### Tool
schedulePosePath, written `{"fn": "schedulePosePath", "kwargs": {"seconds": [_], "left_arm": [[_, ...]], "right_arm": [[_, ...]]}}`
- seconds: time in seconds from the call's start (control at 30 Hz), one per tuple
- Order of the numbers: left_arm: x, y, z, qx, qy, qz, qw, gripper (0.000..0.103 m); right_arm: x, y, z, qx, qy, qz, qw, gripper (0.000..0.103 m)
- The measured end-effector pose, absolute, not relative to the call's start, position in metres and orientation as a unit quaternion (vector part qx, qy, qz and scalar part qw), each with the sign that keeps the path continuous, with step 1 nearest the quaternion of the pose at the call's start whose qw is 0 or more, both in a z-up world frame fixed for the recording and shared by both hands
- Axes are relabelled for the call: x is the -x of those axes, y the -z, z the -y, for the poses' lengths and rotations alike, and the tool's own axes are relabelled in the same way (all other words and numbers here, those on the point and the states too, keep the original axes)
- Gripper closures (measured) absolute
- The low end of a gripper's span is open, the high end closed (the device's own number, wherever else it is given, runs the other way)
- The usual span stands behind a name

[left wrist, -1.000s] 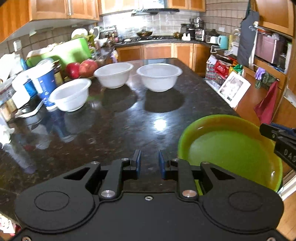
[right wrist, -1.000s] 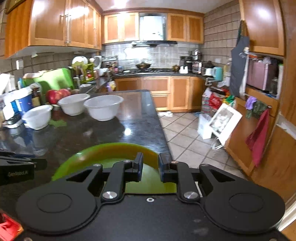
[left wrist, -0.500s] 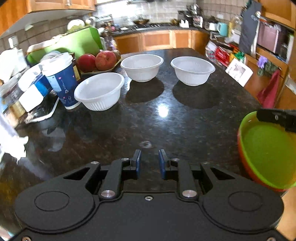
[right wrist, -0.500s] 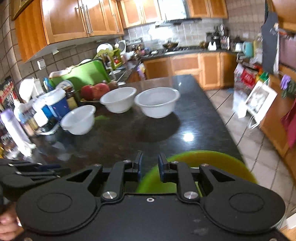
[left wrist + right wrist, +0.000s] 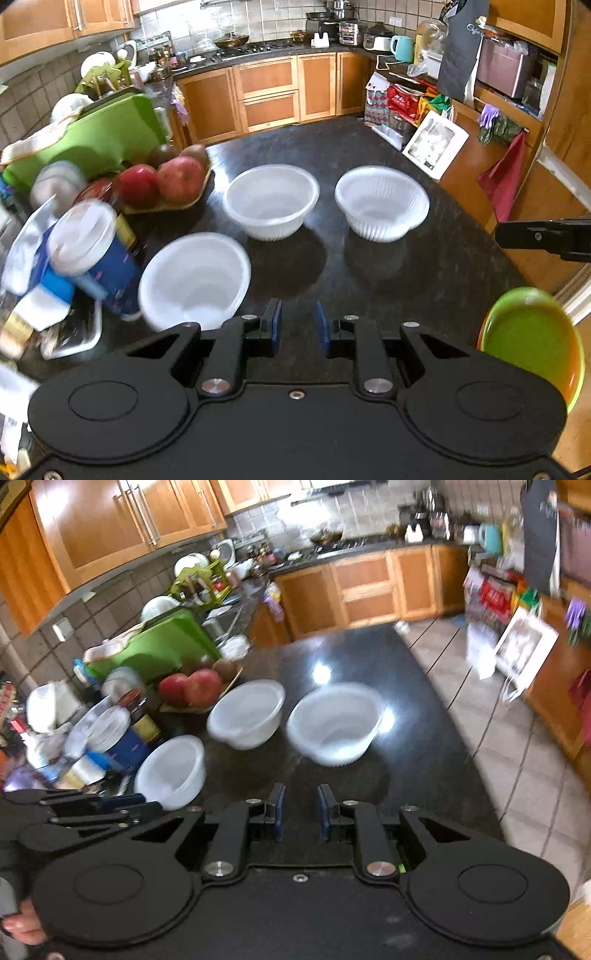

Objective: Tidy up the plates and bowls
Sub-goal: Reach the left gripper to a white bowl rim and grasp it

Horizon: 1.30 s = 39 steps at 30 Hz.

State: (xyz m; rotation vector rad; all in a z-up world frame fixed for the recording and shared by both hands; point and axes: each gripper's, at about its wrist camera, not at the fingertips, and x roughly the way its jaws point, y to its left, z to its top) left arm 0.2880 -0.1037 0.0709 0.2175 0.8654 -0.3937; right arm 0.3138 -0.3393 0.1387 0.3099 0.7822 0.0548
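Note:
Three white bowls stand apart on the black granite counter (image 5: pixel 424 280): one near left (image 5: pixel 195 280), one in the middle (image 5: pixel 271 201), one to the right (image 5: pixel 382 203). The right wrist view shows the same three (image 5: pixel 171 771), (image 5: pixel 246 712), (image 5: pixel 334 723). A green plate (image 5: pixel 528 332) lies on an orange plate (image 5: pixel 569 380) at the counter's front right corner. My left gripper (image 5: pixel 298 310) hovers above the counter just right of the near bowl, jaws a narrow gap apart and empty. My right gripper (image 5: pixel 298 794) is also narrowly open and empty, short of the right bowl.
Clutter lines the counter's left side: a blue paper cup with a white lid (image 5: pixel 88 254), a tray of apples (image 5: pixel 162 181) and a green cutting board (image 5: pixel 92 136). The counter's right edge drops to a tiled floor (image 5: pixel 517 738). A hand (image 5: pixel 18 923) shows at the lower left.
Both grippers have risen and tipped downward over the counter. The green plate has slid to the lower right of the left view and out of the right view. Both jaws stay empty.

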Motion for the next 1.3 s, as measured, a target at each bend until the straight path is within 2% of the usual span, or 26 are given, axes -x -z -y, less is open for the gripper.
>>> {"fn": "schedulePosePath", "kwargs": {"seconds": [0.13,0.53,1.3], "left_arm": [[-0.316,-0.065,0.131,-0.084,0.178,-0.431,0.881,0.071],[-0.387,-0.02,0.192,-0.044,0.135,-0.501,0.854,0.071],[-0.431,0.002,0.213,-0.036,0.122,-0.526,0.841,0.071]], "right_arm": [[-0.347,-0.134,0.36,-0.136,-0.022,-0.387,0.912,0.082],[-0.454,-0.074,0.407,-0.113,-0.057,-0.452,0.883,0.084],[-0.506,-0.03,0.415,-0.094,-0.091,-0.484,0.865,0.084]]}}
